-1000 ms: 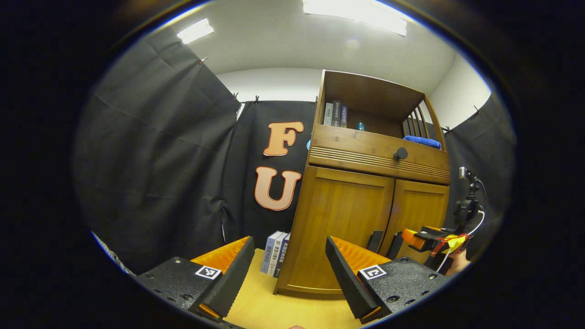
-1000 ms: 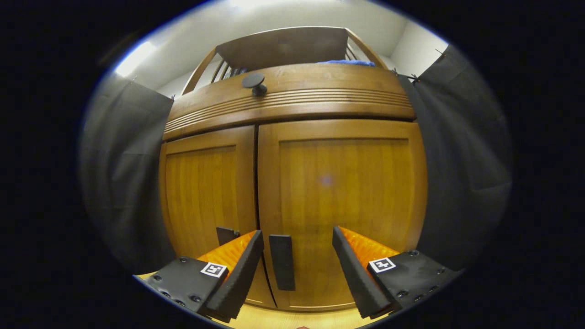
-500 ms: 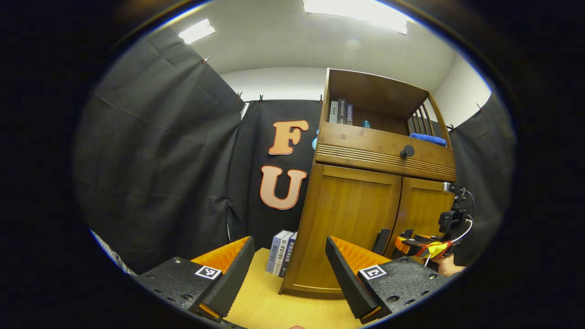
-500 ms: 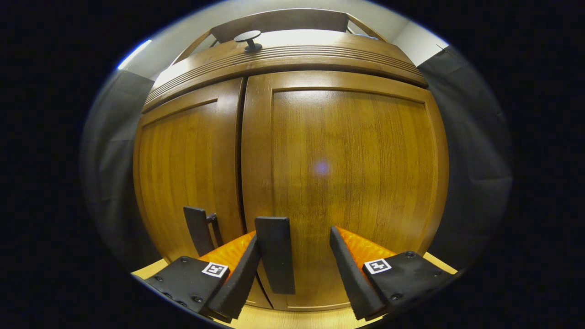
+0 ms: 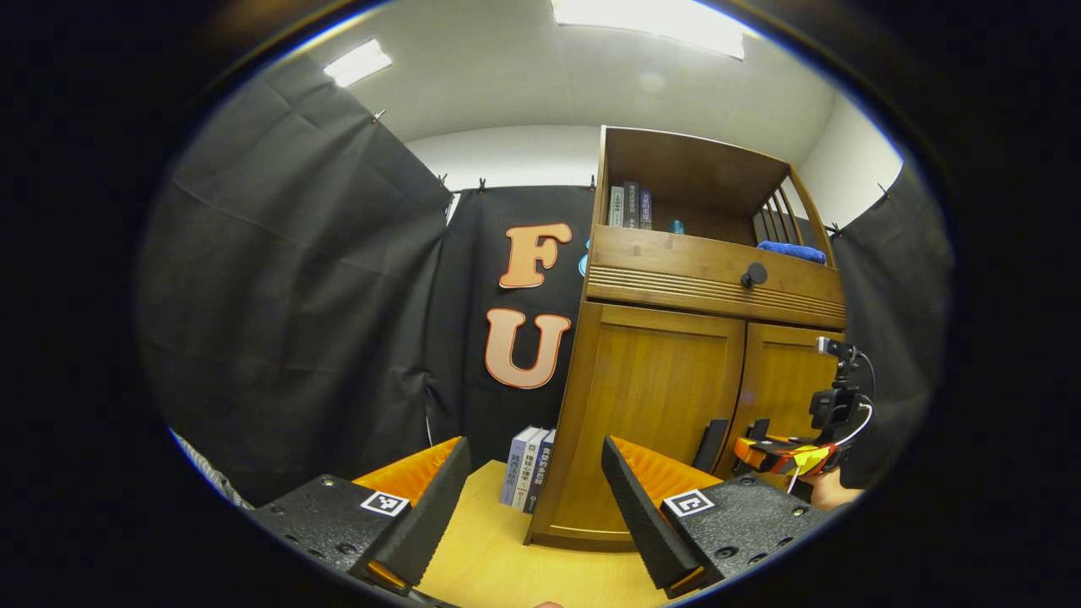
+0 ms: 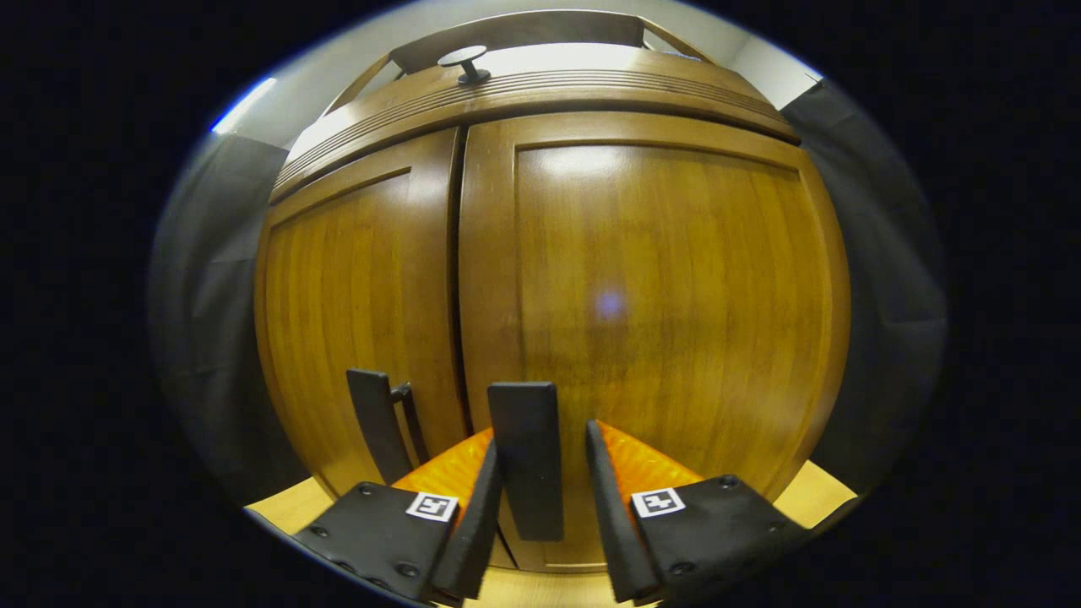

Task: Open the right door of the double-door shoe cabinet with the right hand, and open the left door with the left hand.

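Cabinet: both doors shut, nothing opened yet. Right door: its handle stands between your right gripper fingers, jaws narrowed around it; whether both press on it, cannot tell. Left door: handle untouched. Left gripper: jaws wide apart, holding nothing, well off to the cabinet's left near the books. Left to do: you pull the right door open, then bring the left gripper to its handle and pull that one.

2 doors – 2 handles (1 each)
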Demonstrator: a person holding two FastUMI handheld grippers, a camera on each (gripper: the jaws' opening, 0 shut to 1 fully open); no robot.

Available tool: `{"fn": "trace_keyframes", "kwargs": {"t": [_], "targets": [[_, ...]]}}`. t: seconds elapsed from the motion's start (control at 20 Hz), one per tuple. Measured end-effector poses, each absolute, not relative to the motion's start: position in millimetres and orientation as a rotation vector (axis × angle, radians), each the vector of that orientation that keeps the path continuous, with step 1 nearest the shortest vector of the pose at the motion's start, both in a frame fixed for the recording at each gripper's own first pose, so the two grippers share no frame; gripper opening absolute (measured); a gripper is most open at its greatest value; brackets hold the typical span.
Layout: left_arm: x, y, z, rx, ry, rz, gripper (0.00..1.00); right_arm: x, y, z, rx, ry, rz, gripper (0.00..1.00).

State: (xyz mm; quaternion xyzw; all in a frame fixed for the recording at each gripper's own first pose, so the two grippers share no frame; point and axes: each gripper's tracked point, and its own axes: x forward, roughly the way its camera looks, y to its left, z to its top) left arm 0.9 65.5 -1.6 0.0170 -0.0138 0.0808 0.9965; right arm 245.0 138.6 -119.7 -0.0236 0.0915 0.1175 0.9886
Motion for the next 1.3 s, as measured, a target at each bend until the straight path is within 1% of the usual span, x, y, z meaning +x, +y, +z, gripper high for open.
{"fn": "trace_keyframes", "kwargs": {"t": [0.1,0.2,0.25,0.3,0.35,0.4,0.45,0.5,0.55,0.7,0.75,0.8,1.1,1.15,1.2,1.25,1.3], "targets": [[-0.8,65.1,-3.3,0.036,-0.021,0.157,0.95,243.5,136.7,-123.6,-0.068,0.181,0.235,0.37],[-2.9,65.7,-5.0,0.035,-0.015,0.155,0.95,241.0,137.9,-122.0,-0.074,0.181,0.238,0.33],[-2.9,65.1,-5.7,0.034,-0.010,0.153,0.95,242.4,138.5,-121.7,-0.072,0.186,0.240,0.42],[-4.3,64.5,-6.5,0.035,-0.007,0.151,0.95,241.4,138.3,-121.5,-0.069,0.189,0.242,0.41],[-5.5,64.3,-6.3,0.037,-0.007,0.148,0.95,241.1,138.4,-120.9,-0.069,0.190,0.244,0.37],[-6.2,63.7,-5.3,0.039,-0.007,0.146,0.92,239.7,137.8,-119.9,-0.073,0.192,0.247,0.39],[-8.1,62.9,-5.4,0.043,-0.007,0.142,0.92,238.9,137.6,-118.1,-0.075,0.191,0.252,0.41],[-9.3,60.9,-5.9,0.047,-0.007,0.138,0.92,237.3,137.4,-116.7,-0.074,0.191,0.257,0.41],[-8.8,61.1,-5.5,0.052,-0.007,0.135,0.95,236.7,138.0,-113.1,-0.071,0.188,0.263,0.41],[-12.1,56.0,-5.8,0.057,-0.006,0.121,0.95,228.1,135.4,-109.1,-0.059,0.176,0.260,0.41],[-11.9,54.3,-5.0,0.054,-0.008,0.114,0.95,225.2,133.0,-107.0,-0.061,0.174,0.256,0.37],[-13.1,52.4,-4.7,0.051,-0.008,0.107,0.92,221.9,130.9,-105.2,-0.064,0.174,0.255,0.41],[-16.0,43.9,-15.8,0.044,0.014,0.082,0.92,200.0,116.7,-98.3,-0.071,0.172,0.240,0.41],[-15.8,42.7,-16.5,0.042,0.018,0.079,0.95,195.0,112.1,-98.3,-0.077,0.172,0.237,0.41],[-15.3,41.4,-17.5,0.042,0.022,0.076,0.92,191.7,108.5,-97.0,-0.084,0.171,0.234,0.37],[-15.1,39.4,-19.3,0.043,0.025,0.071,0.92,188.3,104.1,-95.0,-0.089,0.168,0.231,0.34],[-14.2,37.7,-19.9,0.041,0.028,0.066,0.95,185.6,99.6,-93.8,-0.091,0.166,0.225,0.32]]}}
